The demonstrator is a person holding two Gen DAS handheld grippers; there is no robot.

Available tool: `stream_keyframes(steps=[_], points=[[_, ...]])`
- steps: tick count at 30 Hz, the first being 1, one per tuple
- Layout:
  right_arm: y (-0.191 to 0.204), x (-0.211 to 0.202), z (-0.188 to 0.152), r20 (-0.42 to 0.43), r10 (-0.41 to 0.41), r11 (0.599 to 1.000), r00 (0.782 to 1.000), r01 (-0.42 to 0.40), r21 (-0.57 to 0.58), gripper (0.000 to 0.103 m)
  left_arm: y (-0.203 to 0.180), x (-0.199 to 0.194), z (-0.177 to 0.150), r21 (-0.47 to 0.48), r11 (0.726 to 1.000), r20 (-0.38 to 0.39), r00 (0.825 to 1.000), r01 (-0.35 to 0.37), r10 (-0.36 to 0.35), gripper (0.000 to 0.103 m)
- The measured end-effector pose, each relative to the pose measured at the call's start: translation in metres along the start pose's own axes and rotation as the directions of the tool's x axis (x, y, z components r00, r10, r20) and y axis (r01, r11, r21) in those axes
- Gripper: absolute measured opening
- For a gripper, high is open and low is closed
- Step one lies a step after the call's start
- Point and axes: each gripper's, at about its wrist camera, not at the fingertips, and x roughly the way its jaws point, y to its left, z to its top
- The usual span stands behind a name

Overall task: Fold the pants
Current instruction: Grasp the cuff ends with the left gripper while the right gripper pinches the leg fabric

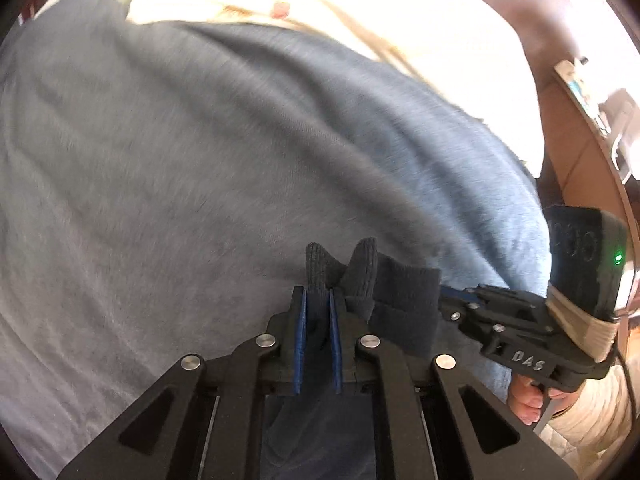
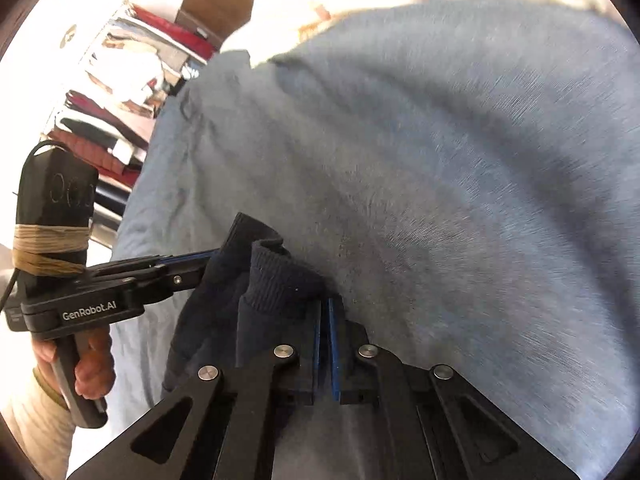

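Both grippers are down at the near edge of the blue-grey blanket [image 1: 224,152], each clamped on dark navy fabric.

Left gripper [image 1: 318,300]: jaws nearly closed, blue pads pinching a ribbed cuff of the pants [image 1: 394,304]. Two ribbed knit tips stick up past the fingertips. More of the dark fabric hangs off to the right of the jaws, towards the other gripper.

Right gripper [image 2: 325,312]: jaws pressed together, a thin bit of the fabric caught between the pads. A rolled ribbed cuff [image 2: 280,280] sits just left of the fingertips, touching the left finger. The rest of the pants bunches down and to the left of it.

The two grippers are close together, side by side. Seen from the left camera, the right one comes in from the right edge with its tips in the same dark bundle; a hand [image 1: 528,400] grips its handle. Seen from the right camera, the left one comes in from the left, tips in the fabric, a hand [image 2: 90,364] on its handle and a light sleeve [image 2: 36,416] below.

The pants are a bunched lump between the two grippers, resting on the blanket. Both views are motion-blurred across the blanket. Cluttered shelves [image 2: 120,92] are behind, upper left in the right camera's view.
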Motion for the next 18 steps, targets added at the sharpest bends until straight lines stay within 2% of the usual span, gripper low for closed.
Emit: stream_keyframes(steps=[2,4,9,13,18], points=[[0.001,-0.017,0.000,0.048,-0.003,1.000,0.999,0.003,-0.004,0.004,-0.007,0.001,0.005,0.016,1.000,0.015,1.000,0.011,-0.011,0.012],[0.002,-0.023,0.002,0.057,0.021,1.000,0.998,-0.020,-0.010,0.004,-0.014,0.003,0.011,0.015,1.000,0.013,1.000,0.007,-0.007,0.012],[-0.007,-0.012,0.002,0.015,0.006,1.000,1.000,-0.005,-0.016,0.007,-0.018,0.011,0.014,-0.003,1.000,-0.016,1.000,-0.006,0.006,0.012],[-0.022,0.002,0.004,-0.025,0.024,0.999,0.999,-0.023,0.040,0.023,-0.007,0.014,0.012,-0.026,1.000,-0.024,1.000,-0.009,0.008,0.012],[-0.018,0.012,0.006,-0.031,0.038,0.999,0.999,-0.038,0.010,0.023,-0.009,0.025,0.011,-0.036,0.999,-0.035,0.999,-0.007,0.006,0.012]])
